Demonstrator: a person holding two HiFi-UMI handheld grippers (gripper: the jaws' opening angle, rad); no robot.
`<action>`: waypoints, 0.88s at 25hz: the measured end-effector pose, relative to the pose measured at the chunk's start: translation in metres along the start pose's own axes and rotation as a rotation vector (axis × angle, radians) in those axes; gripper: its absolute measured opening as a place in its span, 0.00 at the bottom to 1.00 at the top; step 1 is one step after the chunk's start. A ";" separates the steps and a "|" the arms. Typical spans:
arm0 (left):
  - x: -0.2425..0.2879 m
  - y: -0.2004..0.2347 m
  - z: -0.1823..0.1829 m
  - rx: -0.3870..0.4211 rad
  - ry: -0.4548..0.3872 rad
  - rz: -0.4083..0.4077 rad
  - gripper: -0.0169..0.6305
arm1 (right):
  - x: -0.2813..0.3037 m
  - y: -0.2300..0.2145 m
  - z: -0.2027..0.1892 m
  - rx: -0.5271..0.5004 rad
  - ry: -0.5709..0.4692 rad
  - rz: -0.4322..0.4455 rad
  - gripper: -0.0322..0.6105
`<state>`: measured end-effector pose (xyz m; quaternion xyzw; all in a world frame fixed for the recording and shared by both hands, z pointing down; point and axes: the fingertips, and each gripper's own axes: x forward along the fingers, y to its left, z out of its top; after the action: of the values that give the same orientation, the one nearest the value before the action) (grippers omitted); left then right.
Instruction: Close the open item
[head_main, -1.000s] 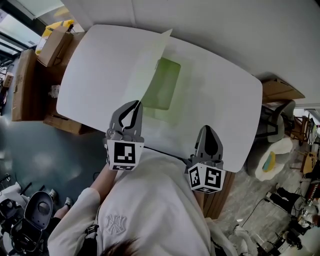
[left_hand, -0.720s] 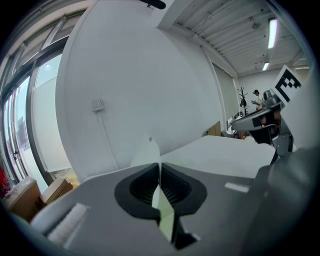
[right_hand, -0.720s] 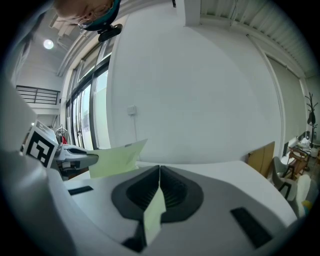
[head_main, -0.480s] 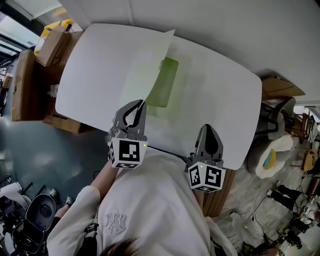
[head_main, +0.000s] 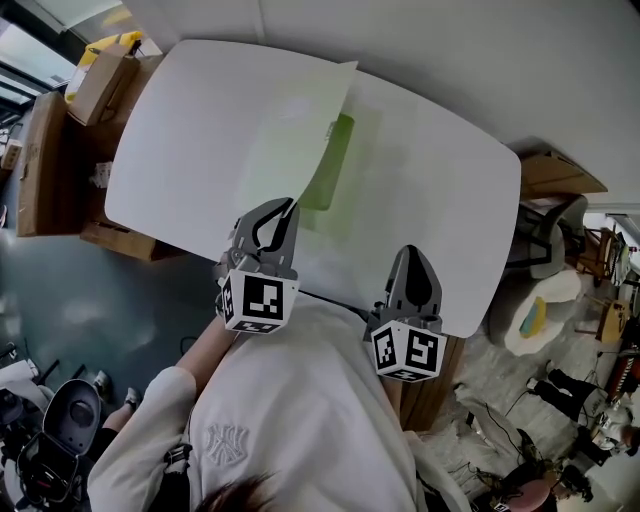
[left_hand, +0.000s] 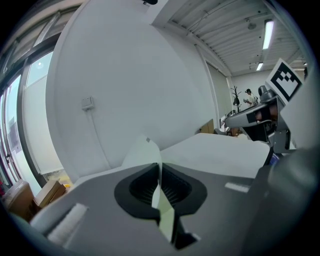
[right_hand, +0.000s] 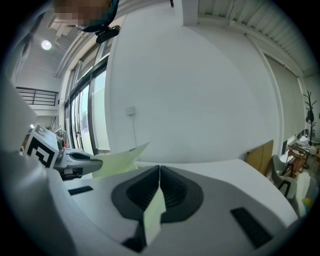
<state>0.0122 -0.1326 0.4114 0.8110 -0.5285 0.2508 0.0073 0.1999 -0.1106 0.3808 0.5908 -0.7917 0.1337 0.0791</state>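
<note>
Fingers (left_hand: 141, 187) of the left gripper (head_main: 281, 211) are pressed together on the near corner of the folder (head_main: 300, 140), and its pale cover stands lifted over the surface (head_main: 190, 110). Fingers (right_hand: 176, 192) of the right gripper (head_main: 410, 262), at the near edge of the surface, are closed on a thin pale-green leaf (right_hand: 154, 212). Only the head view shows the green sheet (head_main: 335, 165) lying flat farther on the surface. The right gripper view shows the lifted cover from the side.
</note>
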 end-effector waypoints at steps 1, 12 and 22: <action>0.001 -0.003 -0.001 0.003 0.002 -0.006 0.05 | 0.000 -0.001 0.000 0.001 -0.001 0.001 0.06; 0.011 -0.019 -0.004 0.018 0.019 -0.066 0.05 | 0.001 -0.002 -0.002 0.011 0.011 -0.007 0.06; 0.018 -0.034 -0.005 0.041 0.032 -0.096 0.05 | -0.001 -0.009 -0.002 0.020 0.012 -0.009 0.06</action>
<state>0.0455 -0.1310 0.4317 0.8313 -0.4834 0.2741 0.0113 0.2083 -0.1112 0.3839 0.5944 -0.7872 0.1448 0.0783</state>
